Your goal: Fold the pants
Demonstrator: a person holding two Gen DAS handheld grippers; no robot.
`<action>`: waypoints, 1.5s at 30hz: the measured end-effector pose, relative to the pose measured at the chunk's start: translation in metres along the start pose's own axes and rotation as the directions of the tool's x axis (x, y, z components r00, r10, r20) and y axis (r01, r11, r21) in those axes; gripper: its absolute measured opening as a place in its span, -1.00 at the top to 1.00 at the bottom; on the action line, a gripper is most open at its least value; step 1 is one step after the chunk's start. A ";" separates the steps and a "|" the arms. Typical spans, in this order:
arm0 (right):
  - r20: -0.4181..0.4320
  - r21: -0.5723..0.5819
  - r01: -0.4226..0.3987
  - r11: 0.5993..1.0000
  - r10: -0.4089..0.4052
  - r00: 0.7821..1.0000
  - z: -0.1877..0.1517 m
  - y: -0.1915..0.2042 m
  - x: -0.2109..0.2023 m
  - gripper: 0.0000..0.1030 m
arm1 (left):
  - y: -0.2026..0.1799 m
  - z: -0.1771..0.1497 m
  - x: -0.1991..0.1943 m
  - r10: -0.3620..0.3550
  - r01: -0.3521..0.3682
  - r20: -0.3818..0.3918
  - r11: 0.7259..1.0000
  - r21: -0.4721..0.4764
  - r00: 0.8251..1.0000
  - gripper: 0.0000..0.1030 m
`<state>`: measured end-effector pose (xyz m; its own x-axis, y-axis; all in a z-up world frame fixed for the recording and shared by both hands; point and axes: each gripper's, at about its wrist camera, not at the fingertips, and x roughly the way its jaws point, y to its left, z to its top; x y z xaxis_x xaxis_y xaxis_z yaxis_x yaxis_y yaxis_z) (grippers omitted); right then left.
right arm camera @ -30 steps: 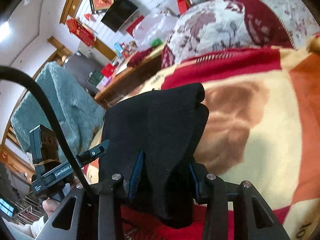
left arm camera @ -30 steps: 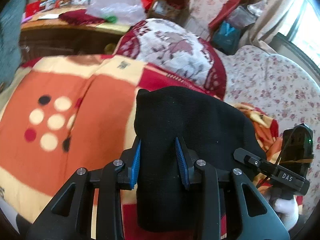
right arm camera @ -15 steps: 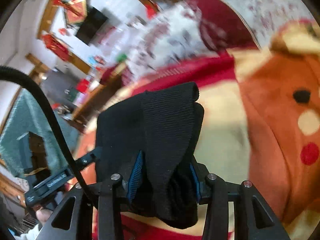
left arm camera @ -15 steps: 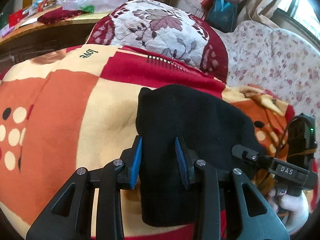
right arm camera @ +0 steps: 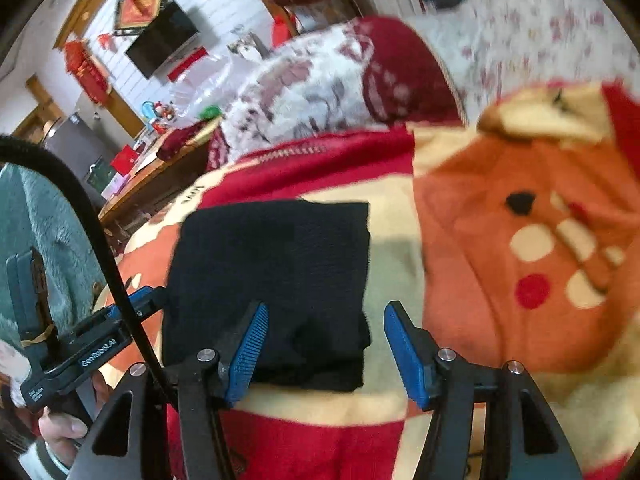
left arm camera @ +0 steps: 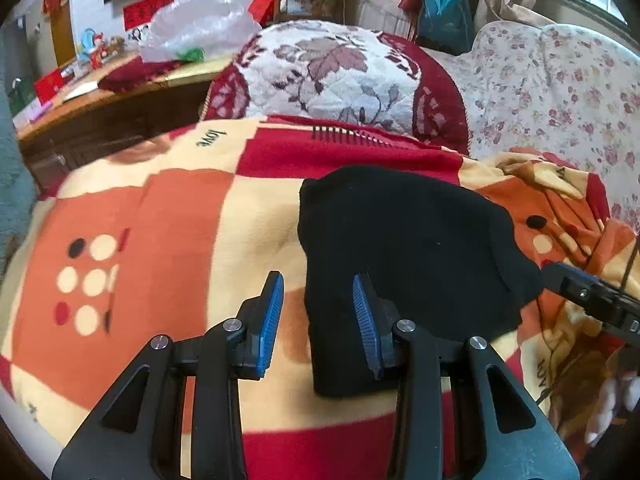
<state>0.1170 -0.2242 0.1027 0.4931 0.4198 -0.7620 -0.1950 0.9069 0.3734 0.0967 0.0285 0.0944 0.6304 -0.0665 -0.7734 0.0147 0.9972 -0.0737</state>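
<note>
The black pants (left arm camera: 400, 240) lie folded into a compact bundle on the checked red, orange and cream blanket (left arm camera: 180, 220). My left gripper (left arm camera: 316, 312) straddles the bundle's near left edge. Its jaws are opening: the left pad stands over bare blanket and the right pad over the cloth, neither pressing. In the right wrist view the pants (right arm camera: 272, 260) lie flat. My right gripper (right arm camera: 324, 336) straddles their near right corner with its jaws opening. There is a clear gap between the right pad and the cloth.
A floral red-and-white cushion (left arm camera: 340, 68) rests beyond the blanket, with a flowered sofa cover (left arm camera: 560, 92) to its right. A wooden table (left arm camera: 100, 108) with a plastic bag and clutter stands at the back left. A teal fluffy cover (right arm camera: 32, 220) hangs at the left.
The pants were held up in both grippers and now lie on the blanket. The right jaws have spread wide off the cloth. The left gripper has shifted so its left pad is clear.
</note>
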 end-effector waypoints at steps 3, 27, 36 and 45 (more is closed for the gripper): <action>0.023 -0.039 0.007 0.999 -0.006 1.000 -0.005 0.019 -0.014 -0.14 | -0.001 -0.004 -0.017 0.008 -0.008 0.018 1.000 -0.012 1.000 0.31; 0.066 -0.072 0.012 0.997 -0.007 0.998 -0.028 0.058 -0.046 -0.14 | -0.033 -0.015 -0.085 -0.001 -0.001 0.079 1.000 0.021 0.997 0.31; 0.071 -0.066 0.006 0.998 -0.001 0.997 -0.030 0.056 -0.052 -0.16 | -0.038 -0.015 -0.090 -0.004 0.001 0.087 1.000 0.027 0.996 0.31; 0.060 -0.072 -0.001 0.997 0.005 0.998 -0.032 0.058 -0.050 -0.16 | -0.043 -0.017 -0.093 0.002 -0.008 0.104 0.999 0.054 0.995 0.31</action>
<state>0.0540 -0.1916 0.1460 0.5416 0.4218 -0.7271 -0.2559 0.9067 0.3353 0.0242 -0.0091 0.1591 0.7074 -0.0602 -0.7042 0.0515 0.9981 -0.0336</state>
